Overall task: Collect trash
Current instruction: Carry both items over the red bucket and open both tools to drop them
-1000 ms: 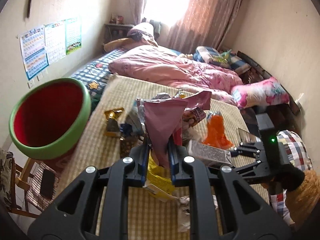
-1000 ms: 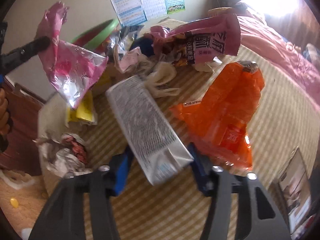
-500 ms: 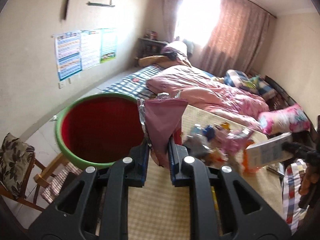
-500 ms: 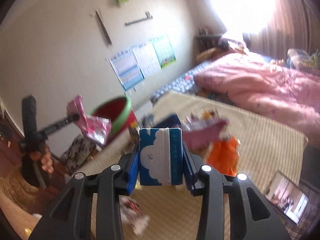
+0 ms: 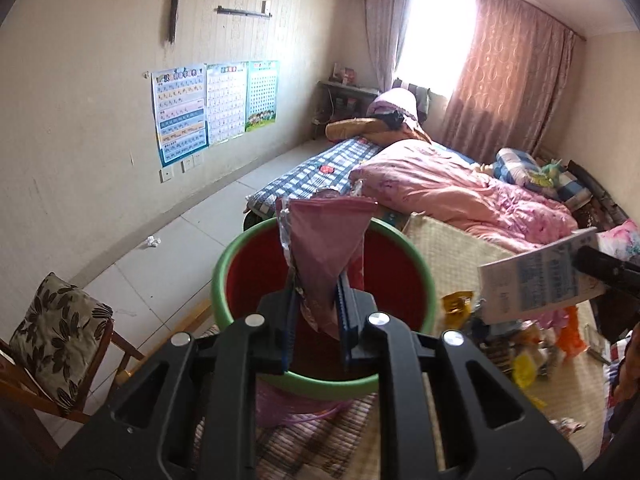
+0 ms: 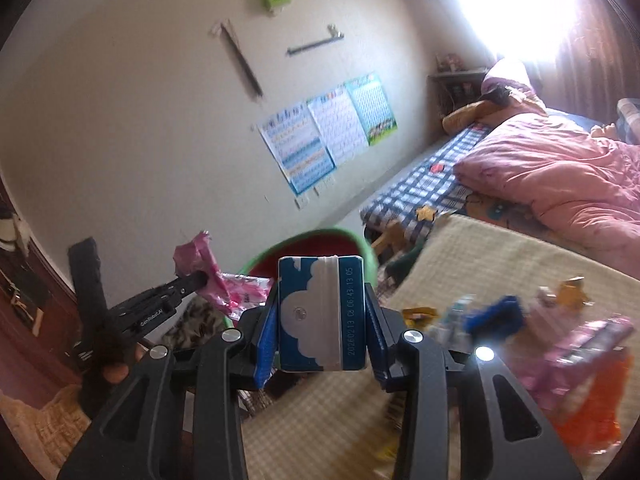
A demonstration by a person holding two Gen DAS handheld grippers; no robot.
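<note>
Left gripper (image 5: 316, 320): jaws clenched on pink wrapper (image 5: 326, 240), held over red bin (image 5: 248, 276).
Right gripper (image 6: 320, 320): jaws closed in on carton (image 6: 320, 312), grasping it above mat (image 6: 500, 256).
Remaining trash (image 6: 560, 320): on mat.

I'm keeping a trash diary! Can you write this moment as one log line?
left tool: shut on pink wrapper, above green tub | right tool: shut on milk carton | more trash on mat

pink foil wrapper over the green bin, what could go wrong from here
1. The pink foil wrapper is light and stands tall in the left gripper; once let go it may drift past the red-lined green bin.
2. The blue-and-white milk carton in the right gripper approaches the same bin, so the two could bump.
</note>
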